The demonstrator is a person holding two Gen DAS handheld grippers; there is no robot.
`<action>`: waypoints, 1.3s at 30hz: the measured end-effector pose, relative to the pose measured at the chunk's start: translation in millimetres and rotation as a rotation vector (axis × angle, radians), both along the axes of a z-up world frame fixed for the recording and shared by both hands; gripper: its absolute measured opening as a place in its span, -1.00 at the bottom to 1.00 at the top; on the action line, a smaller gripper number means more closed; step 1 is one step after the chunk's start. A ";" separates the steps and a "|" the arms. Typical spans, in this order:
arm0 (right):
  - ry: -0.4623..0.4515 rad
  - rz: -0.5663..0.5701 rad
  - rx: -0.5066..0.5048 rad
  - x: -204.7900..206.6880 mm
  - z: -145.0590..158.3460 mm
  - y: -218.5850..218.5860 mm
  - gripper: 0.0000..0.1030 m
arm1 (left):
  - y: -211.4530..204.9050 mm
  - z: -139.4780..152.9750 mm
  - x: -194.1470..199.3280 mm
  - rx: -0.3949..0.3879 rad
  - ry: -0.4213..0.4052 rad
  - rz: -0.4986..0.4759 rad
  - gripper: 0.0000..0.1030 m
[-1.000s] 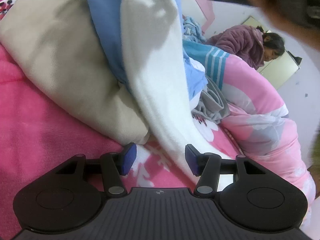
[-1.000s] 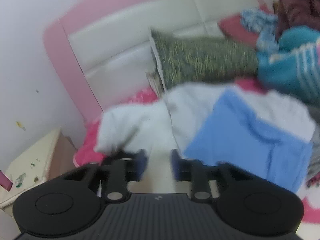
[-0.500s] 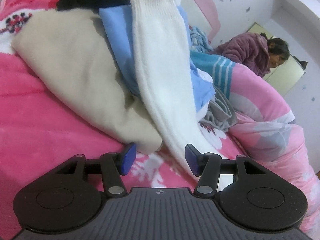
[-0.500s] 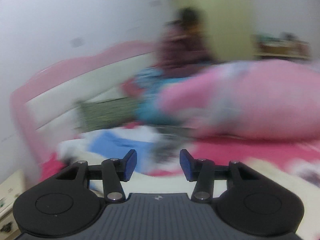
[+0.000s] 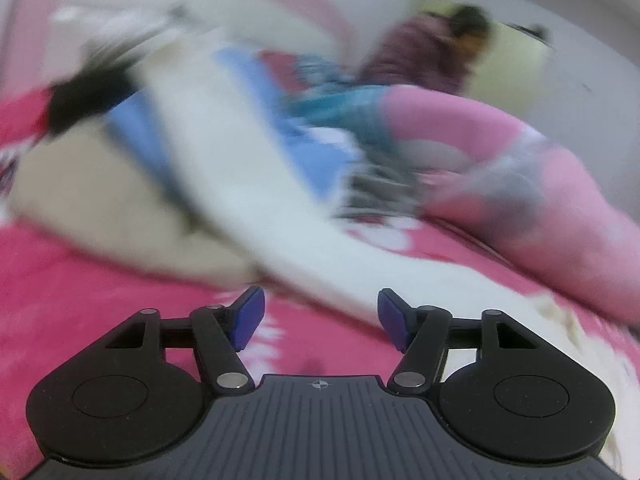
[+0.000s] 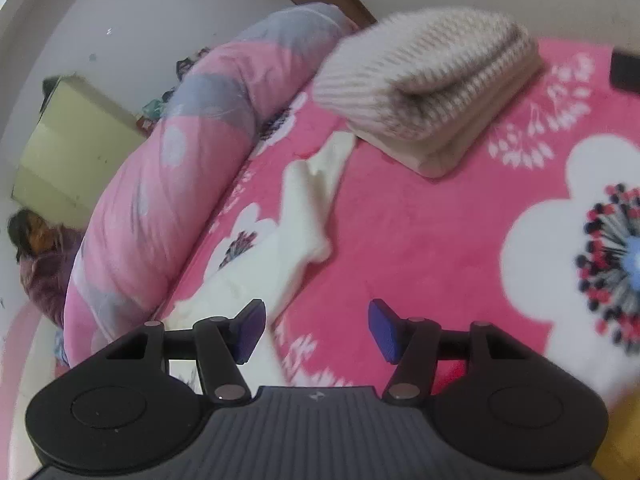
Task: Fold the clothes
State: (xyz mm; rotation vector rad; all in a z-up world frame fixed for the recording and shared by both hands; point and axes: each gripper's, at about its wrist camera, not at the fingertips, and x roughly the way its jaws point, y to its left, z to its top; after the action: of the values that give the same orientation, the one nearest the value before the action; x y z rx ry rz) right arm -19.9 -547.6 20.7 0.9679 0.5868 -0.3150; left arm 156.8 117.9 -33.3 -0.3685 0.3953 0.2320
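White garment lies stretched across pink blanket, beside rolled quilt; folded knit sweater further off. Right gripper jaws opening, nothing between. Left gripper jaws opening, empty; view blurred, white cloth probably same garment. Soft, light, limp: best pinched at edge or cuff.

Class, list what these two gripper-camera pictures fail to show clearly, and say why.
- Left wrist view: pile of clothes, smeared by motion blur.
- Right wrist view: long white knitted garment, near end hidden behind the camera housing.
- Right wrist view: dark object, cut off by the right edge.
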 end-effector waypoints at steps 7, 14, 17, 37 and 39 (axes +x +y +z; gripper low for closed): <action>-0.022 0.028 0.052 96.7 -60.8 -32.8 0.17 | -108.1 18.1 24.3 0.127 0.052 -0.322 0.29; -0.043 -0.112 0.000 175.8 -96.4 -73.5 0.15 | -185.5 -23.1 49.9 0.282 0.060 -0.447 0.29; -0.020 -0.165 -0.072 204.7 -107.8 -76.2 0.11 | -188.7 -38.9 62.3 0.265 0.154 -0.433 0.29; 0.002 -0.270 -0.283 252.1 -121.1 -12.5 -0.42 | -191.0 -47.3 67.3 0.268 0.190 -0.438 0.42; -0.001 -0.255 -0.301 251.7 -123.3 -17.5 -0.74 | -191.2 -47.8 67.4 0.269 0.189 -0.438 0.43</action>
State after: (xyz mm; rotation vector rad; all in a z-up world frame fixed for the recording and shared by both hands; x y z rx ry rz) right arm 231.9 -565.1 -102.5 0.7505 0.3998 -0.6128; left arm 224.3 -73.4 -81.0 0.0102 0.6112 -0.1097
